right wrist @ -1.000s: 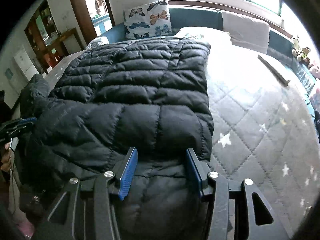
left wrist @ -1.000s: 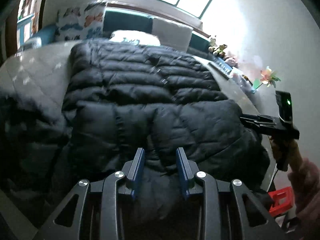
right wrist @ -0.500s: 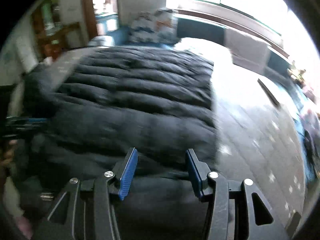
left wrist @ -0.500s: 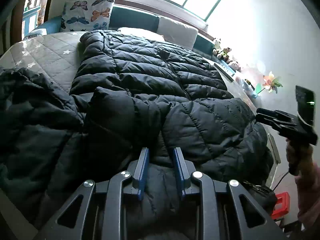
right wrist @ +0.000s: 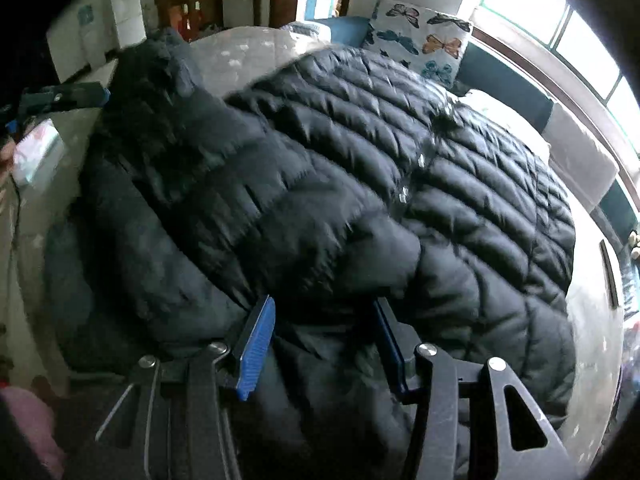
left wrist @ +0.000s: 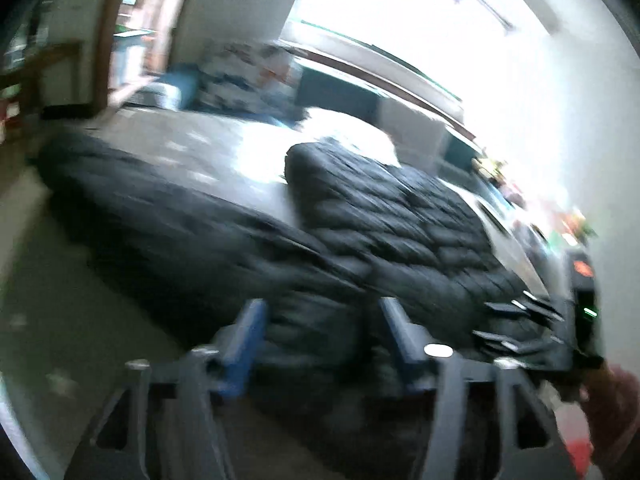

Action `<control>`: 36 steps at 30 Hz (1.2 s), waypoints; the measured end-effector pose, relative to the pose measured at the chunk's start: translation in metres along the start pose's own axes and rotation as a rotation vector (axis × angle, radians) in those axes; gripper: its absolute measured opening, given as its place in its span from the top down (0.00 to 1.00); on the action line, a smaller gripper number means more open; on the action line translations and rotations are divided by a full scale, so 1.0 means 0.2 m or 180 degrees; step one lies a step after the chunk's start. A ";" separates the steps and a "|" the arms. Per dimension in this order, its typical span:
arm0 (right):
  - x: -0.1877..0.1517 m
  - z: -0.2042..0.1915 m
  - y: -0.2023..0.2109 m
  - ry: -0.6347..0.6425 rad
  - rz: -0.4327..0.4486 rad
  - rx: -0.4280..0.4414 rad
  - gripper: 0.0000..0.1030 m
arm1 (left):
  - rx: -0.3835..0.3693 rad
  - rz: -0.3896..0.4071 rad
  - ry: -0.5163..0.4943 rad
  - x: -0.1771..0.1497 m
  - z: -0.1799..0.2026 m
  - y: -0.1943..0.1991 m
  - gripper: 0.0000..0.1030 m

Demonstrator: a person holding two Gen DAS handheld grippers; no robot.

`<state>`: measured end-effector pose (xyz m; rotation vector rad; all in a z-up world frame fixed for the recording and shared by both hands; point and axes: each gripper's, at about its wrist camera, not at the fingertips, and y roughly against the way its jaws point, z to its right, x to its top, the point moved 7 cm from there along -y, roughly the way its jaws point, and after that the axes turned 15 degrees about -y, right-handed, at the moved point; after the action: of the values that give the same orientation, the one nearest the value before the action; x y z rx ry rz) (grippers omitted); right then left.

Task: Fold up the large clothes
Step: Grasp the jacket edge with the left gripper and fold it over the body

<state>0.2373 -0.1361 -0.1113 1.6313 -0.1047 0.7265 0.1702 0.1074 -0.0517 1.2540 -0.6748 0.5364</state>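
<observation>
A large black quilted puffer jacket (right wrist: 400, 184) lies spread on the bed, its near end bunched at the bed's edge; it also shows in the blurred left wrist view (left wrist: 380, 220). My right gripper (right wrist: 324, 320) is open, its blue-padded jaws wide apart on either side of a fold of the jacket's near edge. My left gripper (left wrist: 320, 320) is open too, with a dark bunch of jacket between its jaws. The right gripper also shows at the right edge of the left wrist view (left wrist: 520, 320), and the left one at the left edge of the right wrist view (right wrist: 64, 96).
The grey quilted star-print bedspread (right wrist: 240, 52) covers the bed. A butterfly pillow (right wrist: 424, 48) and a white pillow (left wrist: 348, 132) lie at the head under the window. Wooden furniture (right wrist: 208, 0) stands beyond the bed. Toys sit along the right ledge (left wrist: 492, 168).
My left gripper has opened from nearly closed and swung left, away from the jacket's middle. The right gripper has moved left over the jacket, which is now bunched higher at its near end.
</observation>
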 end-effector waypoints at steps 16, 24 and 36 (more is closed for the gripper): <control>0.14 -0.44 -0.20 0.0519 -0.0176 0.0330 0.45 | 0.0410 0.0063 0.1758 -0.05 -1.00 -0.06 0.30; 0.14 -0.41 -0.04 0.0447 -0.0101 0.0476 0.45 | 0.0168 0.0241 0.2357 -0.03 -1.20 -0.21 0.29; 0.13 -0.18 0.21 0.0090 0.0342 0.0422 0.45 | 0.0543 0.0570 0.1793 0.28 -1.21 -0.14 0.82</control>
<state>0.2236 -0.1038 -0.0616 1.7514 -0.1268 0.8535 0.2689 0.3360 -0.0701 1.1292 -0.2674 1.0639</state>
